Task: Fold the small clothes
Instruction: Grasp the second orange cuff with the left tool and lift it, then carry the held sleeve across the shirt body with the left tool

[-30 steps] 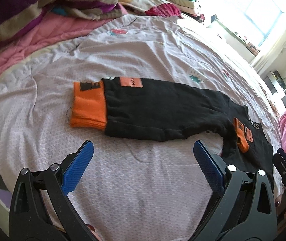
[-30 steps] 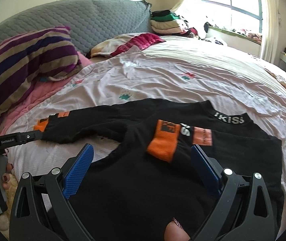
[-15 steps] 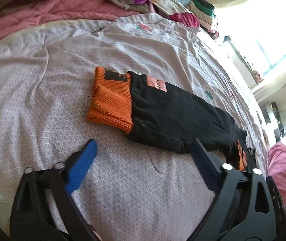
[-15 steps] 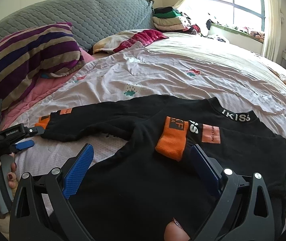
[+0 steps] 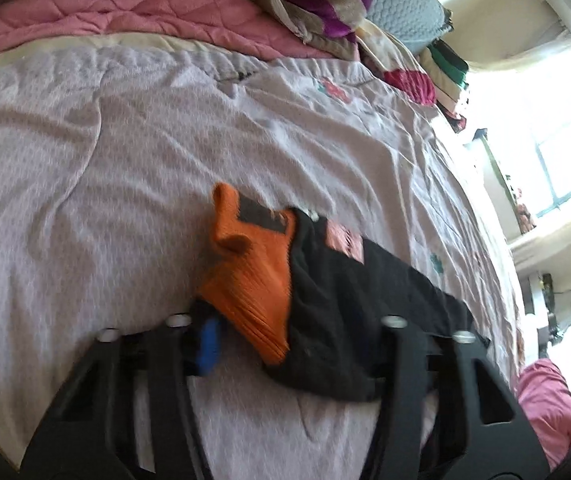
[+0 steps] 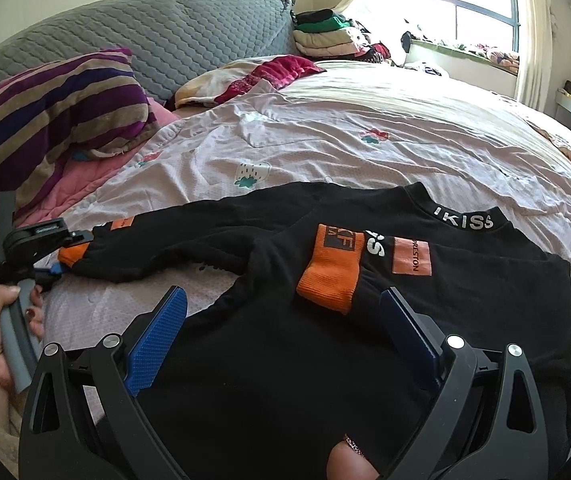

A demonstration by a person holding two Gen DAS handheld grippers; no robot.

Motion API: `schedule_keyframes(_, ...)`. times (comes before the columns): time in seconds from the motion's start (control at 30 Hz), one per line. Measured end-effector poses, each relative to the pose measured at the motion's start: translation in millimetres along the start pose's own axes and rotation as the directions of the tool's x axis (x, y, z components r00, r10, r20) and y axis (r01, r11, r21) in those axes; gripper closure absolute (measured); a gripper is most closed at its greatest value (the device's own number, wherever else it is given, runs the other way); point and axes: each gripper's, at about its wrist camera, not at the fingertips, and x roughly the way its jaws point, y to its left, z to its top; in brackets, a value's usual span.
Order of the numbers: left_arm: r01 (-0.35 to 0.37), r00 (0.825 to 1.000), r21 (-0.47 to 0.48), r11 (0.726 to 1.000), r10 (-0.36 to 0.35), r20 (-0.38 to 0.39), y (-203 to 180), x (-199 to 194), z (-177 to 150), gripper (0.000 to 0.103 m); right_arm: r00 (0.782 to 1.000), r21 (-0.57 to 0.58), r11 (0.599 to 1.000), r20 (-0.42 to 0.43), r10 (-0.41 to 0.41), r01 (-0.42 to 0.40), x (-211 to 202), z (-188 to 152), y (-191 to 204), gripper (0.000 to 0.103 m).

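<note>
A small black sweater with orange cuffs lies flat on the bed. One sleeve is folded across the chest, its orange cuff on top. The other sleeve stretches out to the left. My left gripper straddles that sleeve's orange cuff; the cloth covers its fingertips, so its state does not show. In the right wrist view the left gripper sits at that cuff. My right gripper is open and empty, low over the sweater's body.
A striped pillow and a pink quilt lie at the head of the bed, by the grey headboard. Folded clothes are stacked near the window. The pale bedsheet spreads beyond the sweater.
My left gripper has moved forward onto the outstretched sleeve's orange cuff, which now sits bunched and raised between its fingers. The right gripper has stayed open over the sweater's body.
</note>
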Motion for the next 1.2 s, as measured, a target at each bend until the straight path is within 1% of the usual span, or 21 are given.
schedule_keyframes(0.07,-0.004,1.0,0.001,1.0,0.004,0.01,4,4,2,0.093,1.0,0.01,1.0,0.001,0.002,-0.002,0,0,-2,0.007)
schedule_keyframes(0.17,0.027,1.0,-0.008,1.0,-0.027,0.012,8,4,3,0.095,1.0,0.031,1.0,0.01,0.005,-0.005,-2,-2,-5,0.007)
schedule_keyframes(0.3,0.052,0.998,0.028,0.998,-0.053,0.041,1,-5,4,0.097,1.0,0.065,0.998,0.003,-0.005,0.005,-3,-7,-11,0.007)
schedule_keyframes(0.4,0.087,0.994,0.056,0.995,-0.09,0.055,-9,-15,6,0.097,1.0,0.088,0.996,-0.007,-0.018,0.018,-5,-11,-18,0.007)
schedule_keyframes(0.5,0.127,0.988,0.109,0.986,-0.136,0.075,-27,-31,10,0.098,0.999,0.111,0.993,-0.015,-0.034,0.035,-8,-16,-27,0.007)
schedule_keyframes(0.6,0.166,0.98,0.135,0.977,-0.178,0.089,-45,-41,17,0.098,0.999,0.147,0.988,-0.01,-0.053,0.054,-16,-19,-40,0.007)
schedule_keyframes(0.7,0.203,0.971,0.183,0.962,-0.222,0.092,-71,-52,20,0.098,0.998,0.189,0.98,0.0,-0.068,0.067,-27,-22,-54,0.007)
schedule_keyframes(0.77,0.23,0.964,0.221,0.948,-0.253,0.086,-92,-59,22,0.098,0.997,0.214,0.974,0.009,-0.081,0.078,-35,-24,-63,0.007)
schedule_keyframes(0.83,0.256,0.955,0.274,0.927,-0.287,0.08,-119,-67,22,0.098,0.996,0.234,0.969,0.016,-0.09,0.084,-41,-26,-70,0.007)
schedule_keyframes(0.9,0.283,0.946,0.307,0.909,-0.317,0.068,-138,-73,20,0.098,0.994,0.26,0.961,0.027,-0.103,0.092,-49,-27,-80,0.007)
schedule_keyframes(1.0,0.32,0.932,0.37,0.872,-0.36,0.042,-173,-82,15,0.098,0.992,0.292,0.951,0.042,-0.117,0.1,-60,-30,-92,0.007)
schedule_keyframes(1.1,0.343,0.921,0.443,0.828,-0.389,0.013,-208,-88,4,0.098,0.99,0.32,0.942,0.054,-0.127,0.104,-68,-32,-102,0.007)
schedule_keyframes(1.2,0.375,0.911,0.469,0.8,-0.411,-0.028,-227,-87,-5,0.098,0.988,0.341,0.933,0.065,-0.143,0.113,-77,-34,-113,0.007)
